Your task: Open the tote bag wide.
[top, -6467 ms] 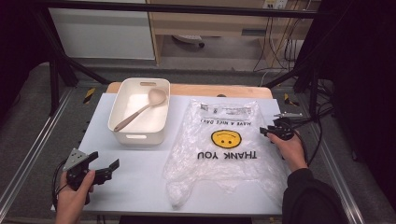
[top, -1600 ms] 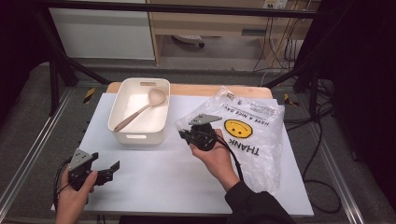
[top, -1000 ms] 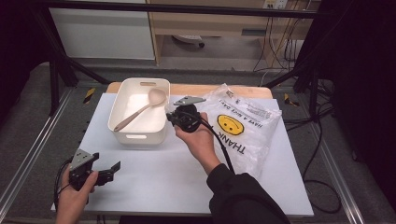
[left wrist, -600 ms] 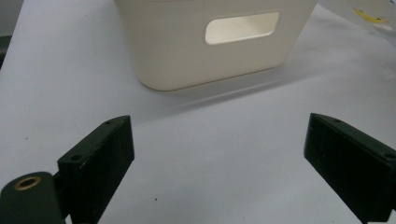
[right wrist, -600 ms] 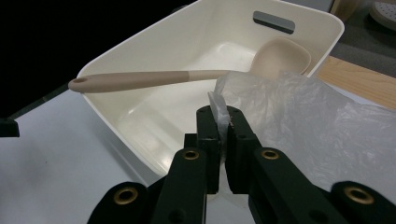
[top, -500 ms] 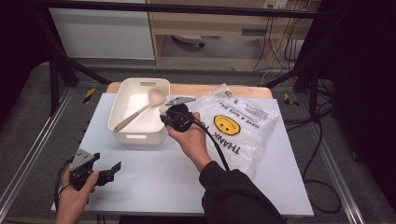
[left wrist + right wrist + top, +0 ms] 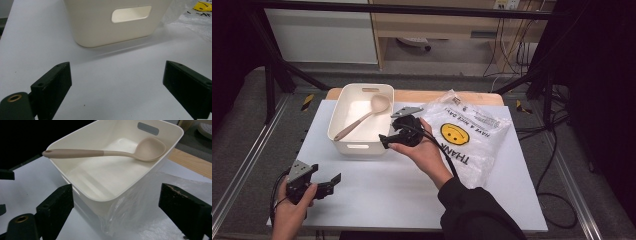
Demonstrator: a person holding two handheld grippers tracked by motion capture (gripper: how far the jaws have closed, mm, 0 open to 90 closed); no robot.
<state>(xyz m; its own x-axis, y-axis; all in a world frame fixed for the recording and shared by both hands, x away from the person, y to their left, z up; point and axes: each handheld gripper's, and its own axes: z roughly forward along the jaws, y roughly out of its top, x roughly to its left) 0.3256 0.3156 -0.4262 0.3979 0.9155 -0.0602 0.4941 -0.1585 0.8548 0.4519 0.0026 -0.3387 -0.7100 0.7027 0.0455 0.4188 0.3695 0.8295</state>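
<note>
The right tongs (image 7: 386, 140), spread wide, hover at the tub's (image 7: 343, 131) near corner; the spoon (image 7: 362, 118) lies inside, handle slanting toward them. The left tongs (image 7: 332, 182), also spread, wait farther off.

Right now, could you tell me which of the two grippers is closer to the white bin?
The right gripper is closer: it hovers, jaws open, at the white bin's near right corner. The left gripper sits well back near the table's front edge.

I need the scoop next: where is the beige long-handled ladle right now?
In the high view the beige ladle lies aslant in the white rectangular bin, bowl at the far end, left of the right gripper.
</note>
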